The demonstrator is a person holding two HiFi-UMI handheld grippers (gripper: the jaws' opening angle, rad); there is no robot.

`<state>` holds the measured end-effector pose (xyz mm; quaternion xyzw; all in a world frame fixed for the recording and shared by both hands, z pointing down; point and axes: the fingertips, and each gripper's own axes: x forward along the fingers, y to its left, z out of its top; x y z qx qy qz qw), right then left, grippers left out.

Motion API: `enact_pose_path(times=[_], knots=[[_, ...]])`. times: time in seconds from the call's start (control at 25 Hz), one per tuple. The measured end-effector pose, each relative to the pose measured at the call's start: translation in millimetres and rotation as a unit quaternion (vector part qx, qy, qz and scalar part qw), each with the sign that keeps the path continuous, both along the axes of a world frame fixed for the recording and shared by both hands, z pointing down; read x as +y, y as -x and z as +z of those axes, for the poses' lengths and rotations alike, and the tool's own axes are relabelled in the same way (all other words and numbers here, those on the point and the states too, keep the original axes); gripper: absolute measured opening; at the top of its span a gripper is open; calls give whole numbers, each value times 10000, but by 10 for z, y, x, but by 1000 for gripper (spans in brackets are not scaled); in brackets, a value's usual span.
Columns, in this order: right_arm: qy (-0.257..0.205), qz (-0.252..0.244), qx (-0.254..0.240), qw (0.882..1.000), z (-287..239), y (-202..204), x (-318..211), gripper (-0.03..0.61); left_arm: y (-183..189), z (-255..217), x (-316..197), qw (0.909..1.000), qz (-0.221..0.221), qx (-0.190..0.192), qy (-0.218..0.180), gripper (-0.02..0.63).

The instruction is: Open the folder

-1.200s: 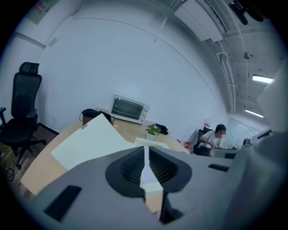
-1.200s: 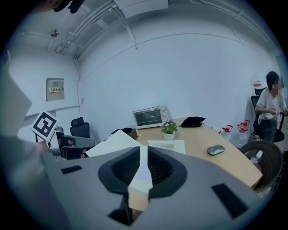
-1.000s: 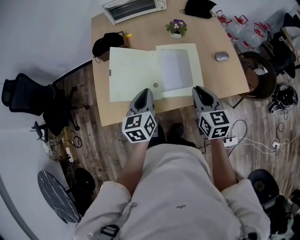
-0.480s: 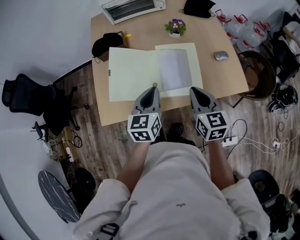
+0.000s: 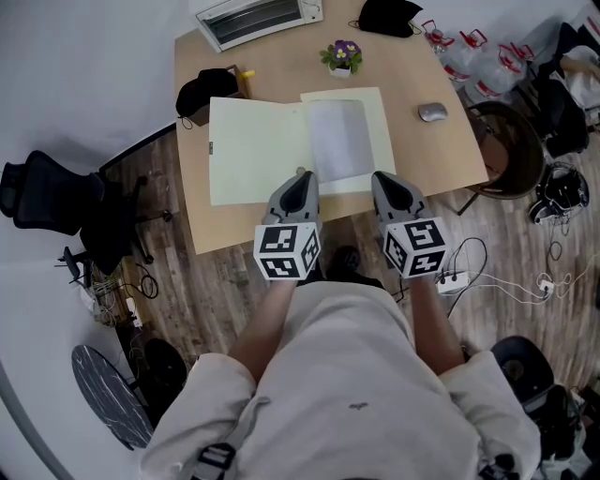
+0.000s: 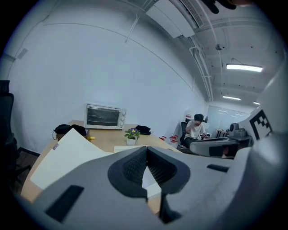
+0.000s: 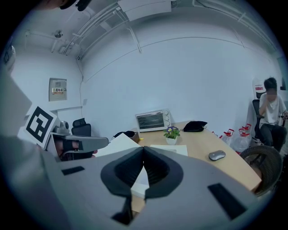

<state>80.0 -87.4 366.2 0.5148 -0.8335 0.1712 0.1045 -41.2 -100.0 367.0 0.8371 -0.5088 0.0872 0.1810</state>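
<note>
The pale yellow folder (image 5: 255, 150) lies open flat on the wooden table (image 5: 441, 155), its left flap spread out. A white sheet (image 5: 336, 141) rests on its right half. My left gripper (image 5: 300, 180) hovers over the folder's near edge by the spine, its jaws shut with nothing between them. My right gripper (image 5: 382, 180) sits at the near right corner of the folder, also shut and empty. In the left gripper view the jaws of the left gripper (image 6: 146, 149) meet above the folder (image 6: 63, 152). The right gripper view shows the right gripper (image 7: 143, 150) the same way.
A toaster oven (image 5: 253, 17), a potted flower (image 5: 341, 54), a black pouch (image 5: 382, 14), a black bag (image 5: 208, 89) and a mouse (image 5: 432, 112) sit further back on the table. A round chair (image 5: 511, 150) stands at the right, an office chair (image 5: 47, 197) at the left.
My left gripper has shifted a little to the right, closer to the right gripper. The right gripper and the open folder keep their places.
</note>
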Motion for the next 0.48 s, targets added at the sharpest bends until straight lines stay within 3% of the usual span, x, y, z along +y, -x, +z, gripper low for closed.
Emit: enact_pose_path(times=[0.48], knots=[[9,-30,205,9998,-9,-42,48,3,-80,6,86,10000,86,-10,-16,5]])
